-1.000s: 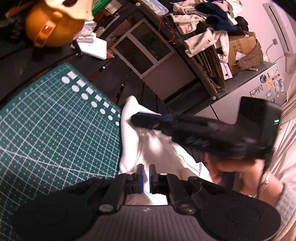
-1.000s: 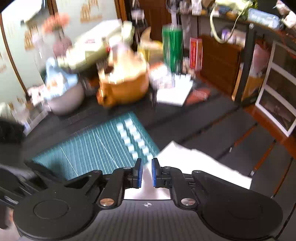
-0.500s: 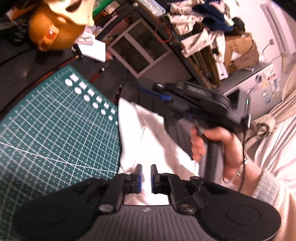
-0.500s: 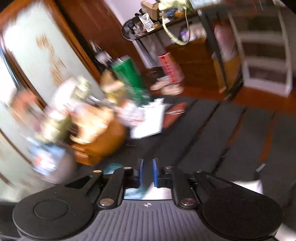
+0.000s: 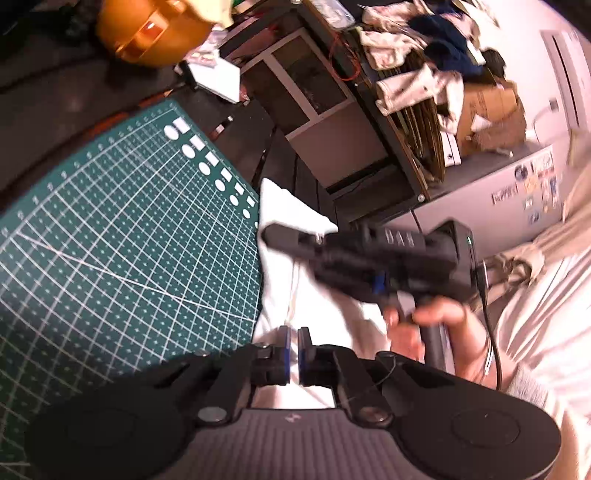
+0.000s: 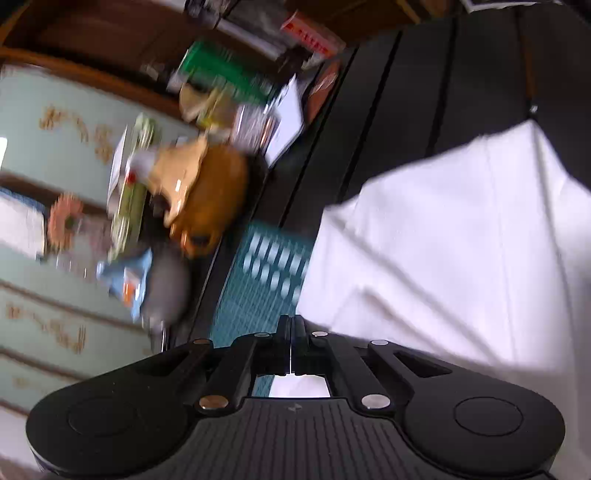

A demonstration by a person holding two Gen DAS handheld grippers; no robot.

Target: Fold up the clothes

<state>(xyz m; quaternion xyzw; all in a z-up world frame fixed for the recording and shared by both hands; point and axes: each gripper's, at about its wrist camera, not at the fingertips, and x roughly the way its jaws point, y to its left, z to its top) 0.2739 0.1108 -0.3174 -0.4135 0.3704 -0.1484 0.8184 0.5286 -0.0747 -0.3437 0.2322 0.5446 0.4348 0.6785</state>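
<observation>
Cluttered shelves, a cardboard box (image 5: 487, 110) with paper and odd items in it, and heaps of loose clothes (image 5: 417, 62) fill the background; what else the box holds is too small to tell. Nearer lies a dark slatted table (image 5: 280, 162) with a green cutting mat (image 5: 122, 229) on it and an orange round object (image 5: 147, 33) at the far edge.

On the table, just beside the mat and overlapping its edge, is the white garment (image 5: 295, 295). It looks gathered into a roughly rectangular, layered shape with creases and a raised corner, so my guess is that the folding is partway through: some layers are laid over, but the edges are not squared and the fabric is not flat.

In the left wrist view, the left gripper (image 5: 291, 345) hangs over the near edge of the garment, its fingers a narrow gap apart with white cloth showing in it; whether they pinch it I cannot tell. The right gripper (image 6: 291, 345) is tilted sideways and blurred, its fingers pressed together, with a thin pale line between them that may be cloth, though that too is unclear. Smoothing and a final fold seem left.
</observation>
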